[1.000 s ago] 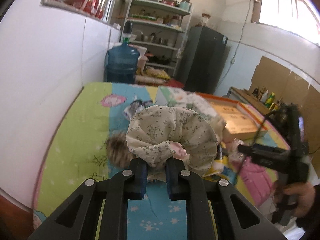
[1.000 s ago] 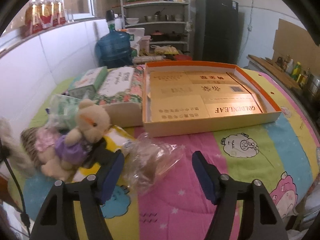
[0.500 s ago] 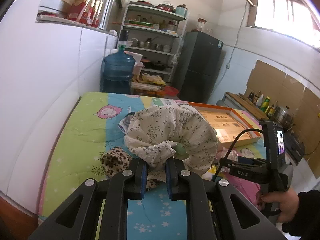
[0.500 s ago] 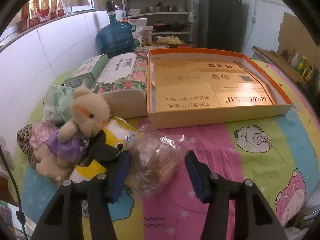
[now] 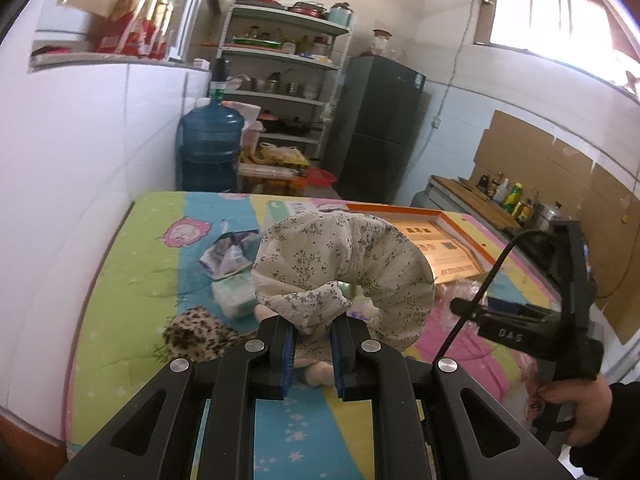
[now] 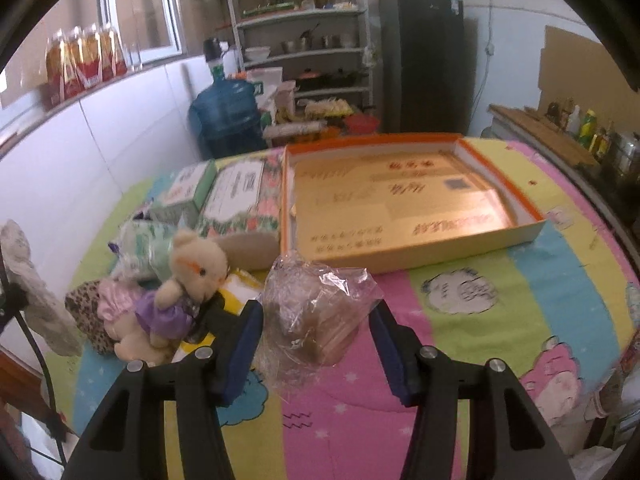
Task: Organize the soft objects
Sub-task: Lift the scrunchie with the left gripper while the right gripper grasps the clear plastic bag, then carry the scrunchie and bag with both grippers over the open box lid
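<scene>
1. Plastic-wrapped brown bundle point(image 6: 316, 312): a crinkled clear bag round a soft brownish block. It lies on the colourful quilt point(image 6: 500, 320) just in front of the near wall of the orange-rimmed box point(image 6: 416, 254), and directly between the two fingers of the right gripper point(image 6: 316, 348). Its long axis seems to run across the gap, from finger to finger.
2. Right gripper: jaws partly apart. The left pad point(image 6: 244, 344) sits at the bag's crumpled edge, while the right pad shows a sliver of quilt between itself and the bag; no firm pinch is visible. This hand is plainly the nearer one to the bundle.
3. Floral fabric roll point(image 5: 348, 264): a curved, cream, sprigged cushion, clamped by one end in the nearly shut left gripper point(image 5: 312, 344). It hangs above the quilt, on the side of the box away from the dark fridge.
4. Teddy bear point(image 6: 180, 292): cream, in a purple dress, just left of the bundle, in front of the box's left corner.
5. Leopard-print piece point(image 6: 86, 312): further left of the bear.
6. Tissue packs point(image 6: 244, 196): against the box's left wall.
7. Judgement: the bundle is already centred for the right gripper, so a short further closing should secure it.
</scene>
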`<action>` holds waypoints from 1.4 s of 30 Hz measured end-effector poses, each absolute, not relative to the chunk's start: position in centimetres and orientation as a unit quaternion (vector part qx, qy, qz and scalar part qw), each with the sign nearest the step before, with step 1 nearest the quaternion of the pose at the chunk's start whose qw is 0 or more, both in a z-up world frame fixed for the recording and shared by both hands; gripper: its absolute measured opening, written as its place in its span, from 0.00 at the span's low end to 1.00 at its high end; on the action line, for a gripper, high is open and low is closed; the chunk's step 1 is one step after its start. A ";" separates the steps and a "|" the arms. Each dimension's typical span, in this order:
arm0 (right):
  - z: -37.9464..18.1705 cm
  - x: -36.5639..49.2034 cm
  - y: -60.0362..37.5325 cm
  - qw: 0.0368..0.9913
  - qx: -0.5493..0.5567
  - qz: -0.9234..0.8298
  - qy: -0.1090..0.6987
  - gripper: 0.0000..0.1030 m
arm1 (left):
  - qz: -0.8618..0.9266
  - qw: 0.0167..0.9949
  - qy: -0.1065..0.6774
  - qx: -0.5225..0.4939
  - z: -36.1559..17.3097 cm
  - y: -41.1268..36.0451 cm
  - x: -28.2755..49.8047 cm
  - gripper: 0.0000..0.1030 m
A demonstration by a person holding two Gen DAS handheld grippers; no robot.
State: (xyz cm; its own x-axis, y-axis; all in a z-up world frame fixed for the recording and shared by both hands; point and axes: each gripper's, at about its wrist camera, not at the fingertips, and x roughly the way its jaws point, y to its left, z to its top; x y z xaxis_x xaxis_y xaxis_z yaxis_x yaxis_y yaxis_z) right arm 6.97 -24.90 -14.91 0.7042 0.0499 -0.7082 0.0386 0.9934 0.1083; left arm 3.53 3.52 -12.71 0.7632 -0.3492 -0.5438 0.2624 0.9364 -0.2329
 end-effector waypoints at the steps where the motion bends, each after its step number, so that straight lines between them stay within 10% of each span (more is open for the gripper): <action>1: -14.5 6.7 -25.3 0.923 0.059 0.000 0.380 0.54 | -0.167 0.935 0.303 -0.071 -12.5 3.3 3.6 0.14; 42: -8.2 14.2 -43.6 0.945 0.062 0.005 0.322 0.54 | -0.168 0.913 0.363 -0.085 -11.8 -17.4 17.2 0.14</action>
State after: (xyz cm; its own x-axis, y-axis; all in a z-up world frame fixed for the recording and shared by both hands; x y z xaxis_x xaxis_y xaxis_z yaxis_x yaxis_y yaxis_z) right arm 14.18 -43.63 -8.23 0.7922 0.0483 -0.6084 0.0311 0.9924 0.1192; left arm 17.19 -17.37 -11.80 0.6802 -0.3678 -0.6341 0.2447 0.9293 -0.2767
